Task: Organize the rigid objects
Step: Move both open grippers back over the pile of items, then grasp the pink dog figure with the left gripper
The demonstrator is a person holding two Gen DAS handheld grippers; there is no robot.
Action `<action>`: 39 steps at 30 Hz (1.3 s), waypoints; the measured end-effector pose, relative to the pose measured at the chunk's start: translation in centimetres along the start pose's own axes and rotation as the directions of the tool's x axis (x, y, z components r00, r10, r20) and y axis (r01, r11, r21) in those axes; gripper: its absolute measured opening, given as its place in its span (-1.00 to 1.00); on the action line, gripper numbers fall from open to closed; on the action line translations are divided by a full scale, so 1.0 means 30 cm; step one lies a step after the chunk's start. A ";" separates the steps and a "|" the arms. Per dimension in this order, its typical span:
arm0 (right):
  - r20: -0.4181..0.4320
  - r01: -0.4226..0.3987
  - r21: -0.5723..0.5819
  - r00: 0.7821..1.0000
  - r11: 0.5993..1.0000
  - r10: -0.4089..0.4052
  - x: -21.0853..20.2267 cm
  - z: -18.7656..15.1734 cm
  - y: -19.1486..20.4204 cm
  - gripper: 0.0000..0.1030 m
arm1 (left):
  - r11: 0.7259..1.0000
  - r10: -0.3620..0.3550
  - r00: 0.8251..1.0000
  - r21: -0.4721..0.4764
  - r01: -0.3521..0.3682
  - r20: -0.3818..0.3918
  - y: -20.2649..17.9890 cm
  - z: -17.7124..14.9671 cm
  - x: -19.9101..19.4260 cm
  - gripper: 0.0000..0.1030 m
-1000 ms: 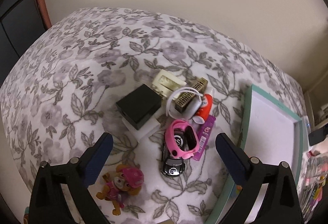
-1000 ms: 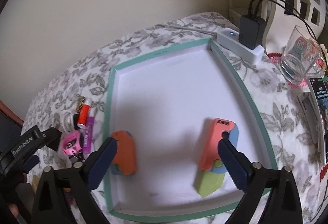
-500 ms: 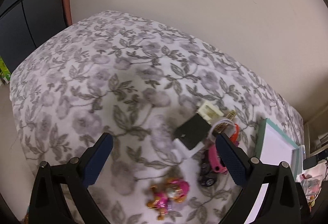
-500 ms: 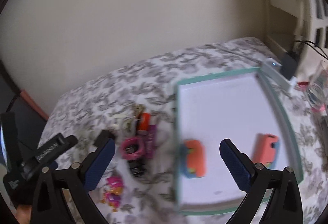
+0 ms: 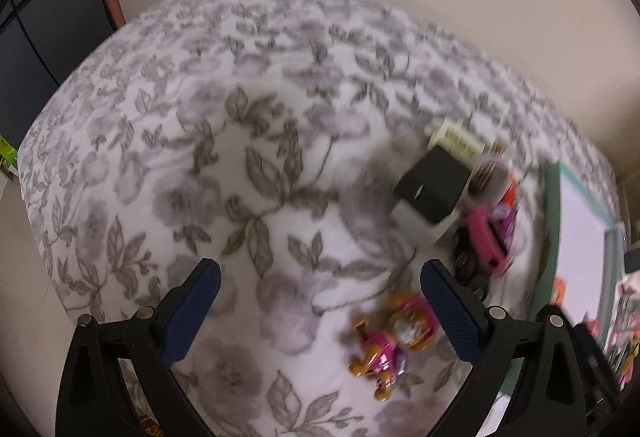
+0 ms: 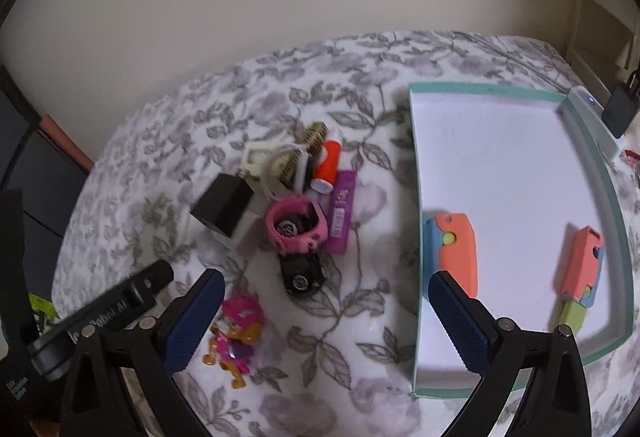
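Hovering above a table w/ a grey floral cloth (image 6: pixel 340 45), the right gripper (image 6: pixel 324 313) has its blue fingers spread wide, holding nothing. Between and just beyond the fingers lie a small pink toy pup (image 6: pixel 236 333) and a black toy car (image 6: pixel 302 273). To its right sits a teal-rimmed tray (image 6: pixel 416 173) w/ a white floor. Two items are already inside: an orange-and-blue toy (image 6: pixel 454 249) against the left wall, and a second orange toy w/ a green end (image 6: pixel 580 273) near the right wall.

Left of the tray, a loose pile waits: a pink watch (image 6: pixel 296 225) resting on the car, a purple tube (image 6: pixel 340 217), an orange-and-white tube (image 6: pixel 326 165), a black box (image 6: pixel 222 211) on a white base, a cream block (image 6: pixel 256 157), a white cord and a small brush-like piece, too tangled to tell apart clearly.

The left gripper (image 5: pixel 320 309) is also spread wide and empty, low over bare cloth. Its view is blurred; the pup (image 5: pixel 392 341) shows beside its right finger, the box (image 5: pixel 434 189) and watch (image 5: pixel 486 241) beyond, and the tray rim (image 5: pixel 554 221) at far right.

Progress, as I judge it: early. Two pieces are sorted; roughly eight are still out on the cloth. The pup or car looks the handiest next pick.
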State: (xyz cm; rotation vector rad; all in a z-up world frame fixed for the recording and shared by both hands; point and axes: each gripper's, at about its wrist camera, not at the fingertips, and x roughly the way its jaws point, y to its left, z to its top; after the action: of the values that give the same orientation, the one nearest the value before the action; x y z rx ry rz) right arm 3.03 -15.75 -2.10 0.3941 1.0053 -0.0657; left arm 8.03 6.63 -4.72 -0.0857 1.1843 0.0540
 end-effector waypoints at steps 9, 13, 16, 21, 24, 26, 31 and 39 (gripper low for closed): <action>-0.028 0.059 0.066 0.998 0.996 -0.057 0.031 -0.005 -0.074 1.00 | 0.998 -0.031 0.990 0.049 0.037 -0.135 -0.029 -0.058 0.092 0.94; -0.019 0.066 0.085 0.998 0.994 -0.065 0.024 0.000 -0.095 1.00 | 0.994 -0.036 0.990 0.094 0.049 -0.134 -0.061 -0.071 0.081 0.93; -0.021 0.071 0.099 0.997 0.993 -0.069 0.025 0.002 -0.106 1.00 | 0.990 -0.055 0.989 0.120 0.071 -0.135 -0.079 -0.082 0.069 0.93; -0.026 0.076 0.115 0.997 0.991 -0.073 0.030 0.002 -0.118 1.00 | 0.978 -0.075 0.985 0.181 0.103 -0.154 -0.129 -0.092 0.074 0.87; -0.026 0.080 0.115 0.997 0.990 -0.078 0.030 0.001 -0.121 1.00 | 0.972 -0.078 0.986 0.206 0.109 -0.150 -0.148 -0.092 0.070 0.78; -0.028 0.081 0.116 0.997 0.990 -0.078 0.032 0.001 -0.124 1.00 | 0.968 -0.070 0.986 0.230 0.103 -0.149 -0.165 -0.094 0.079 0.76; -0.036 0.088 0.114 0.996 0.990 -0.085 0.039 -0.003 -0.125 1.00 | 0.952 -0.060 0.980 0.284 0.113 -0.189 -0.198 -0.120 0.101 0.44; -0.042 0.091 0.123 0.995 0.988 -0.086 0.040 -0.005 -0.132 1.00 | 0.936 -0.073 0.973 0.322 0.143 -0.221 -0.239 -0.141 0.125 0.10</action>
State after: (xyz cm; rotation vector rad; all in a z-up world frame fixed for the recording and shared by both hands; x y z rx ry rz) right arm 2.64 -19.22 -4.33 0.4659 1.0575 -0.2027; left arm 6.16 -0.91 -9.51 0.1484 1.3788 -0.2609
